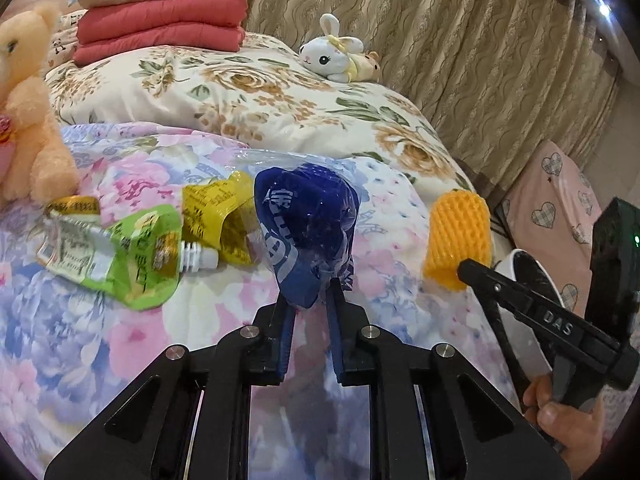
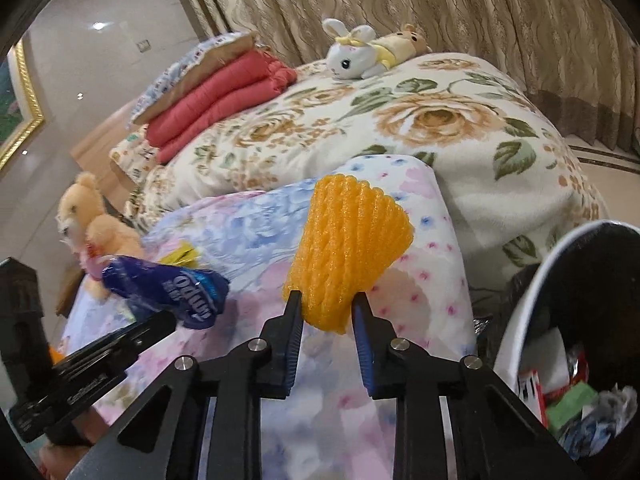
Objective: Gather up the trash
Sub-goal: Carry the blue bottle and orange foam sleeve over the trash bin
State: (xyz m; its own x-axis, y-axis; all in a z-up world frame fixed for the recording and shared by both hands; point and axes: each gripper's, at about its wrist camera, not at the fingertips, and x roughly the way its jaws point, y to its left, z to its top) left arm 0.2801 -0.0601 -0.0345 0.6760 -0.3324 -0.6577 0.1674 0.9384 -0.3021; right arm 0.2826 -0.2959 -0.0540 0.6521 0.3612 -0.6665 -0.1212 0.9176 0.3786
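Observation:
My left gripper (image 1: 310,294) is shut on a blue plastic wrapper (image 1: 308,232) and holds it just above the floral quilt; the wrapper also shows in the right wrist view (image 2: 172,288). My right gripper (image 2: 326,300) is shut on an orange foam fruit net (image 2: 346,252), lifted above the quilt; the net shows in the left wrist view (image 1: 458,236). A green pouch with a white spout (image 1: 128,256) and a yellow wrapper (image 1: 224,216) lie on the quilt to the left. A white trash bin (image 2: 520,304) with a black liner, holding several scraps, stands at the right.
A peach teddy bear (image 1: 28,128) sits at the left. A white bunny plush (image 1: 334,54) lies on the rose-patterned blanket (image 1: 248,96). Folded red blankets (image 1: 160,28) are stacked at the back. Curtains (image 1: 460,40) hang behind the bed.

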